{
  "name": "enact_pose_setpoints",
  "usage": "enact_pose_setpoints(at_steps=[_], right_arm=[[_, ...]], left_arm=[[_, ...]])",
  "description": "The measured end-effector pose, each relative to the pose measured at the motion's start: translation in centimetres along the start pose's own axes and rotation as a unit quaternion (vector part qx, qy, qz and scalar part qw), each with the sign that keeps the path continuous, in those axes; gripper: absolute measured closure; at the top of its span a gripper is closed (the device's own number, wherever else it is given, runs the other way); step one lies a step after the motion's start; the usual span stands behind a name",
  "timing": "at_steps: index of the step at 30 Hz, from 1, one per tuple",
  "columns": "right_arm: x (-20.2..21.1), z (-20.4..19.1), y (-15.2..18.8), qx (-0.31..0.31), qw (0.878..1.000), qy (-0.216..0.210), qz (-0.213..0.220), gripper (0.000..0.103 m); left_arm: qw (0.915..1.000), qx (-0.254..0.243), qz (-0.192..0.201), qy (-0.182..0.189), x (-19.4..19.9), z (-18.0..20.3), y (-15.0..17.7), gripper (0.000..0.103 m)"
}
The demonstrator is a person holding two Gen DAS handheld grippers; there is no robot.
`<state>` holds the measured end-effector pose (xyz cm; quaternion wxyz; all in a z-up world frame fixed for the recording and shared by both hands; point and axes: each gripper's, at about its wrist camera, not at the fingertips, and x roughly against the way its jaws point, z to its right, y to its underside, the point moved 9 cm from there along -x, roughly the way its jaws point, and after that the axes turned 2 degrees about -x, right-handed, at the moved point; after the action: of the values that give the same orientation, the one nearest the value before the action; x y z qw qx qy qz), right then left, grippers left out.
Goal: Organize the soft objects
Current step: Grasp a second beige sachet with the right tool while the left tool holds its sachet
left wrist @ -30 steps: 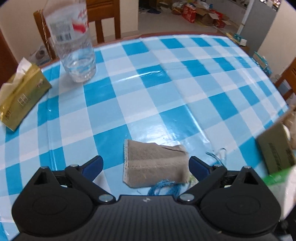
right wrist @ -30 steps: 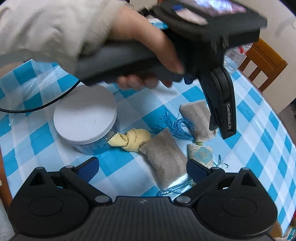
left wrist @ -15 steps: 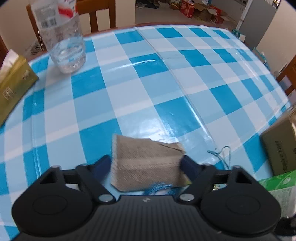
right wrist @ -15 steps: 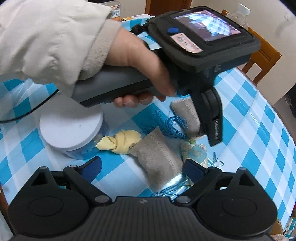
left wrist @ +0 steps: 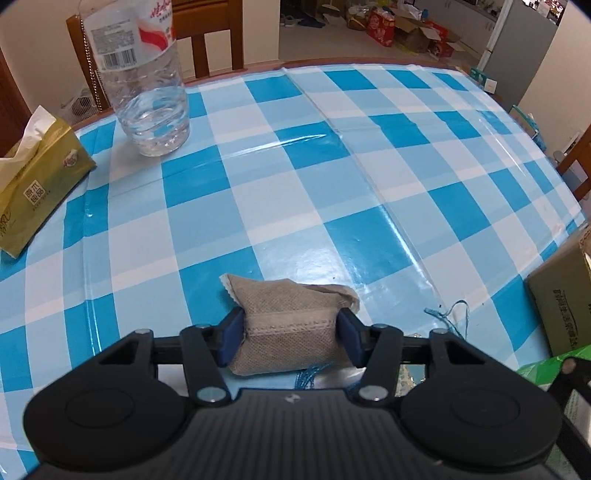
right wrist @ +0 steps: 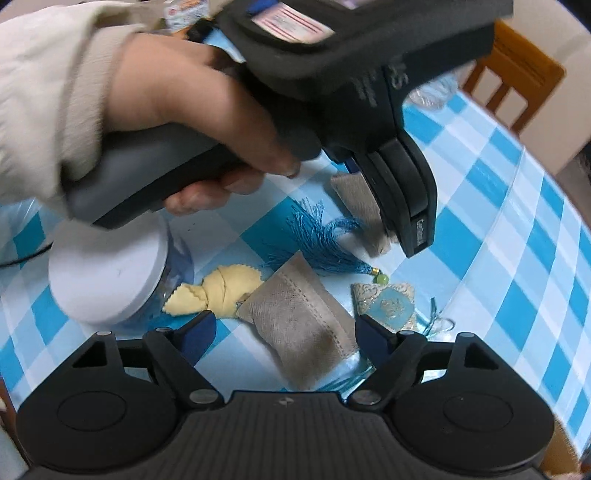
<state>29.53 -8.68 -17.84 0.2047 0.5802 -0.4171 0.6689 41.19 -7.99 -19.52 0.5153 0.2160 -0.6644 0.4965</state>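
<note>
Left gripper (left wrist: 289, 341) closing, pads pressed on grey sachet (left wrist: 291, 328). Right gripper (right wrist: 286, 330) closing, fingers apart astride second grey sachet (right wrist: 303, 325), not yet touching.

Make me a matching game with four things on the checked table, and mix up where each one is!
Things:
1. grey-brown woven fabric pouch
2. clear plastic water bottle
3. gold tissue pack
4. small yellow cloth bundle with zigzag edges

Places:
A. beside the white-lidded round jar
B. far left edge of the table, a white tissue sticking out
C. squeezed between the blue pads of the left tongs, which are closing
D. standing upright at the far side, in front of a wooden chair

Pairs: 1-C, 2-D, 3-B, 4-A
</note>
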Motion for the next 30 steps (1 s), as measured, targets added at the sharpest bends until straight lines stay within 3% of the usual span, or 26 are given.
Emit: enact_pose_setpoints(at_steps=[10, 19, 25, 27, 30], right_arm=[[-2.9, 1.4, -0.2, -0.147, 0.988, 0.018, -0.052, 0.018], [-4.0, 2.6, 0.3, -0.211, 0.975, 0.035, -0.056, 0.018], [-4.1, 2.6, 0.6, -0.211, 0.975, 0.044, -0.046, 0.019], [-4.1, 2.1, 0.6, -0.200, 0.978, 0.052, -0.039, 0.023], [-3.6, 1.0, 1.1, -0.179, 0.982, 0.061, -0.027, 0.038]], left_arm=[[1.0000, 0.001, 0.004, 0.004, 0.0, -0.1, 0.0, 0.049], [1.0000, -0.004, 0.004, 0.002, -0.1, -0.1, 0.0, 0.049], [1.0000, -0.008, 0.004, -0.001, -0.2, 0.0, 0.0, 0.047], [0.9999, -0.010, 0.004, 0.001, -0.1, 0.0, -0.1, 0.050], [0.9999, -0.008, 0.005, 0.007, 0.0, -0.1, -0.1, 0.054]])
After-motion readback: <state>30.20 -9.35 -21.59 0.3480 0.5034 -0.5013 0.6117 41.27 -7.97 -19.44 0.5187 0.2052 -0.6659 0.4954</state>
